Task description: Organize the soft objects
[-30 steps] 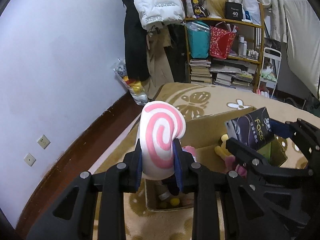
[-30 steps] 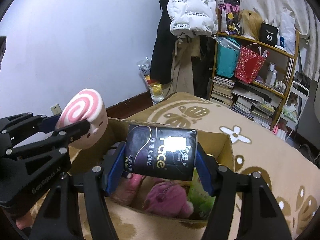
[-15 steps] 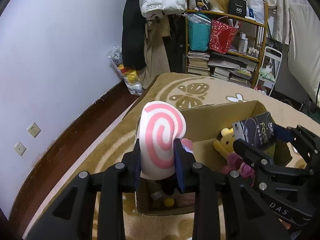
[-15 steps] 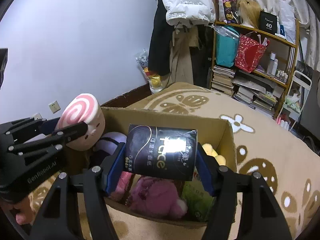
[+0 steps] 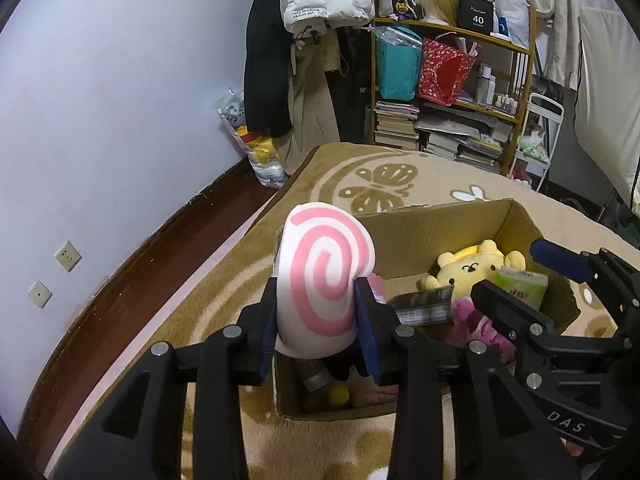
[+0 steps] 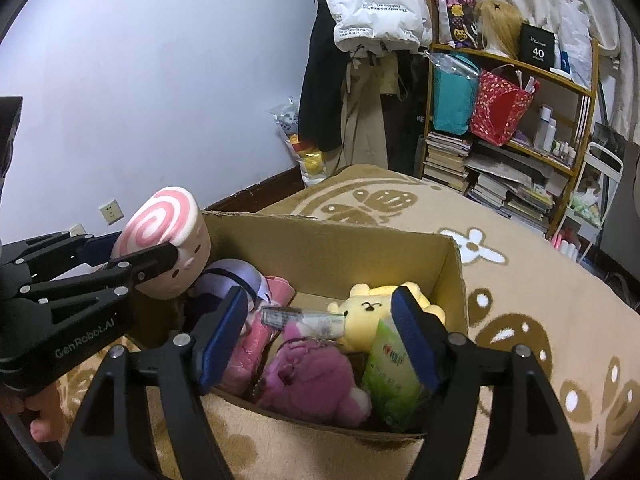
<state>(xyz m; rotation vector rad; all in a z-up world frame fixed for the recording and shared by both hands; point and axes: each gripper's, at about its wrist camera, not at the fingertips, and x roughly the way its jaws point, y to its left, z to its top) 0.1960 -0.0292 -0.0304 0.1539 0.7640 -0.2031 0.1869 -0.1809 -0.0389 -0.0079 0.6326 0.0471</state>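
Item 1: my left gripper (image 5: 316,308), jaws clamped on both sides of the swirl plush (image 5: 324,276), a white cushion with a pink spiral, held over the left end of the cardboard box (image 5: 516,220). Only the right wrist view shows the small face on its tan side (image 6: 176,268).

Item 2: my right gripper (image 6: 320,334), jaws spread wide, holding nothing, poised above the box.

Item 3: dark tissue pack (image 6: 304,318), lying inside the box on the other toys, between my right jaws but apart from them.

Item 4: box contents: yellow bear plush (image 6: 372,308), magenta plush (image 6: 312,380), green packet (image 6: 394,376). The lilac plush (image 6: 236,276) appears in the right view alone; the left view alone shows a small yellow ball (image 5: 339,395) at the bottom.

Item 5: the box rests on a tan patterned rug (image 6: 540,300).
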